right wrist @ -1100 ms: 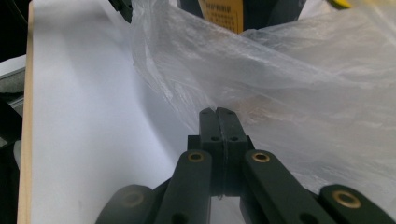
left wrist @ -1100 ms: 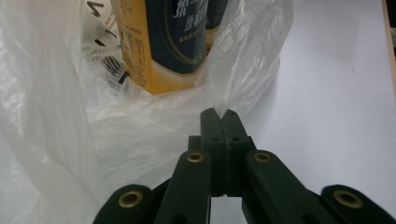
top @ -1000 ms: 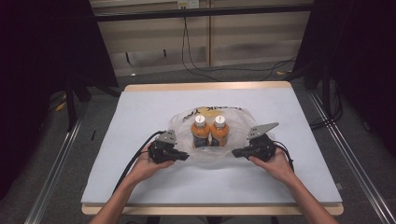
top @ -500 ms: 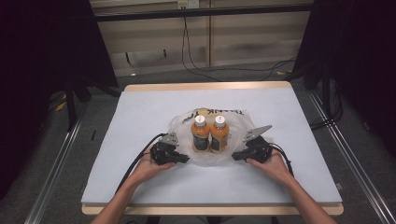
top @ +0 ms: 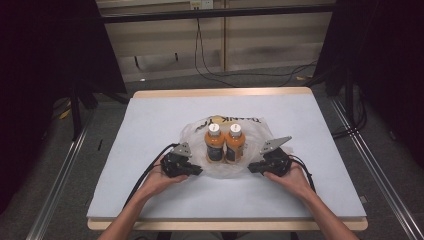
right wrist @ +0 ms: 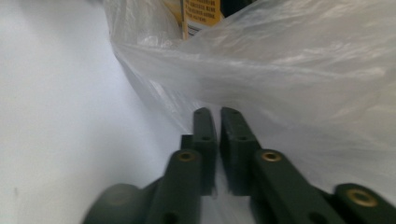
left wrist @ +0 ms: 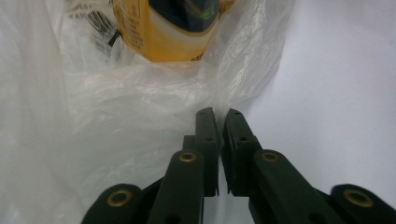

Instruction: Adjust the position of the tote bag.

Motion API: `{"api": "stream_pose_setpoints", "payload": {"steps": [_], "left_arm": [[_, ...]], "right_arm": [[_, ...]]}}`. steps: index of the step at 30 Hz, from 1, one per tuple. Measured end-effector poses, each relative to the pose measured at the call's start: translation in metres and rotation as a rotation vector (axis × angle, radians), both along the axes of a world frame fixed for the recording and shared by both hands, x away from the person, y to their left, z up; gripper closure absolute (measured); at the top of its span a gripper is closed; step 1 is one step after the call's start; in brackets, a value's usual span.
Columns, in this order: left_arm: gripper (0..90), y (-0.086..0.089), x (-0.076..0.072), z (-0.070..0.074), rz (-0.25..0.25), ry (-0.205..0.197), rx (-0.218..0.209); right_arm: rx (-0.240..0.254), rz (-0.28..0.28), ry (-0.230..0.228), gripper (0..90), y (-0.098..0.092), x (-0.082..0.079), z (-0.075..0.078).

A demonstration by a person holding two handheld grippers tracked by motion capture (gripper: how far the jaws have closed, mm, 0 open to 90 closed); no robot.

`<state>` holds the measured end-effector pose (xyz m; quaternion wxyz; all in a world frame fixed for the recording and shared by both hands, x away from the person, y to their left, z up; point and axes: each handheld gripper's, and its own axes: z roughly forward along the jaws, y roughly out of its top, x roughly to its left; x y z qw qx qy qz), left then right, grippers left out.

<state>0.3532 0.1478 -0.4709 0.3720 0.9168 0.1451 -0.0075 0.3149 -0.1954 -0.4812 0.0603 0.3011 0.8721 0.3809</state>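
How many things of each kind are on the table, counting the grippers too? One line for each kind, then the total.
Orange drink bottles: 2, the left bottle and the right bottle
Clear plastic bag: 1, the bag under and around them
Handheld grippers: 2, the left gripper and the right gripper
Total: 5

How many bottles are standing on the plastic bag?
2. Both orange drink bottles stand upright, side by side and touching, on the clear plastic bag mid-table: left bottle, right bottle. None seems hidden.

A lab-like recording bay: dark curtains [top: 45,75], trailing floor cables [top: 235,75], framed white worktable [top: 150,130].
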Motion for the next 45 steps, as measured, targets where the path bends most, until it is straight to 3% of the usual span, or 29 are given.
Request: {"api": "stream_pose_setpoints", "payload": {"steps": [2,9,10,15,20,22,24,26,30,33,36,40,41,45], "left_arm": [[81.9,0.002,-0.001,0.004,0.009,0.001,-0.037],[67.4,0.005,-0.005,0.027,0.021,-0.028,-0.105],[64.6,0.006,-0.006,0.031,0.021,-0.031,-0.119],[57.2,0.012,-0.007,0.05,0.015,-0.047,-0.174],[56.1,0.022,-0.007,0.067,0.021,-0.069,-0.229],[59.9,0.023,-0.006,0.072,0.023,-0.086,-0.237],[66.3,0.021,-0.002,0.073,0.031,-0.097,-0.219],[74.8,0.013,0.004,0.073,0.02,-0.103,-0.19],[82.0,-0.004,0.02,0.074,0.027,-0.105,-0.122],[85.3,-0.007,0.032,0.072,0.055,-0.094,-0.093],[85.6,-0.009,0.039,0.067,0.066,-0.082,-0.058],[85.6,-0.017,0.047,0.058,0.063,-0.079,-0.009],[85.5,-0.02,0.048,0.055,0.058,-0.077,0.015],[85.1,-0.027,0.053,0.043,0.053,-0.06,0.046]], "right_arm": [[0.005,0.0,-0.006,77.4,-0.001,-0.002,0.003],[0.106,-0.028,-0.047,57.6,-0.015,-0.009,0.026],[0.115,-0.036,-0.074,57.0,-0.019,-0.011,0.033],[0.145,-0.041,-0.106,54.2,-0.025,-0.015,0.047],[0.17,-0.039,-0.148,53.3,-0.032,-0.023,0.066],[0.189,-0.047,-0.162,58.7,-0.034,-0.024,0.074],[0.206,-0.06,-0.169,67.0,-0.036,-0.019,0.079],[0.181,-0.069,-0.175,74.9,-0.032,-0.011,0.081],[0.159,-0.079,-0.184,89.2,-0.022,0.008,0.09],[0.173,-0.078,-0.17,90.0,-0.016,0.023,0.095],[0.111,-0.067,-0.159,90.0,-0.003,0.034,0.092],[0.097,-0.065,-0.121,90.0,0.007,0.048,0.083],[0.082,-0.069,-0.117,90.0,0.009,0.05,0.082],[0.022,-0.063,-0.076,90.0,0.011,0.057,0.068]]}}
